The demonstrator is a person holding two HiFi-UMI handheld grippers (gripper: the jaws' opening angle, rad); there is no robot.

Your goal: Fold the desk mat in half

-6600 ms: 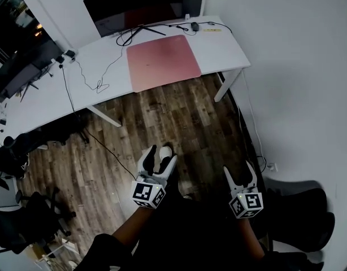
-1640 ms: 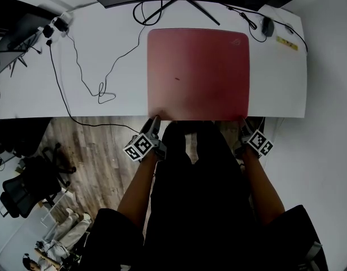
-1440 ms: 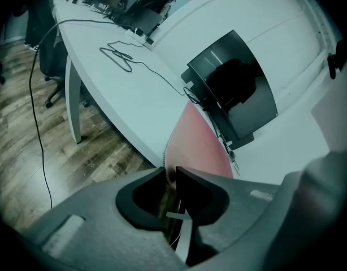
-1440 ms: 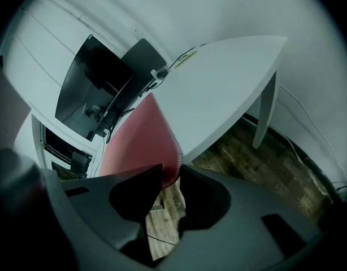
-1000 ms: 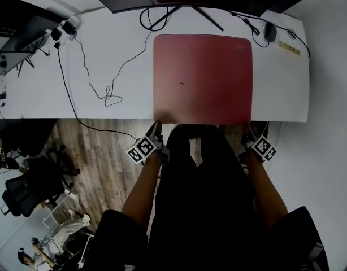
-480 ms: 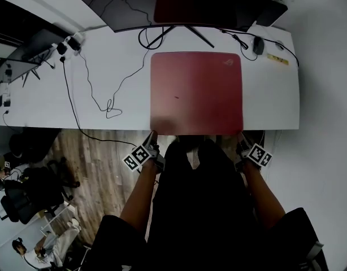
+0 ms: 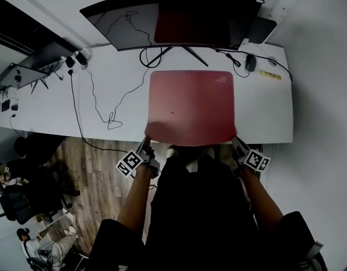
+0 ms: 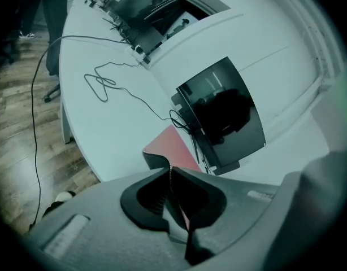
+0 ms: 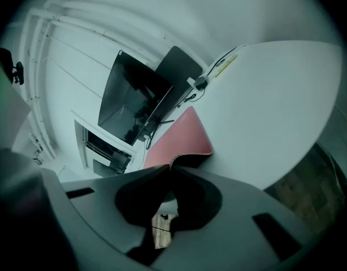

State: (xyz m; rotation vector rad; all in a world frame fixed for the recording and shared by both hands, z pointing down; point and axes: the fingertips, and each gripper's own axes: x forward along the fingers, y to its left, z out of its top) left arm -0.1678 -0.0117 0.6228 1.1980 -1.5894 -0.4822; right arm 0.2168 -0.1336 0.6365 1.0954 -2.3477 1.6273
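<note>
pinching the near corners of the red desk mat (image 7: 190, 103), the left hand-held gripper (image 7: 144, 143) and right hand-held gripper (image 7: 234, 142) each have their jaws pressed together on it. the mat's near edge curls up off the front of the white bench (image 7: 267, 109); its far half lies flat before the dark curved monitor (image 7: 173, 16).

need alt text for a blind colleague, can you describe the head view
Seen from above, a person's left gripper and right gripper pinch the two near corners of a red desk mat, its near edge raised off a white desk. A dark curved monitor stands behind it.
</note>
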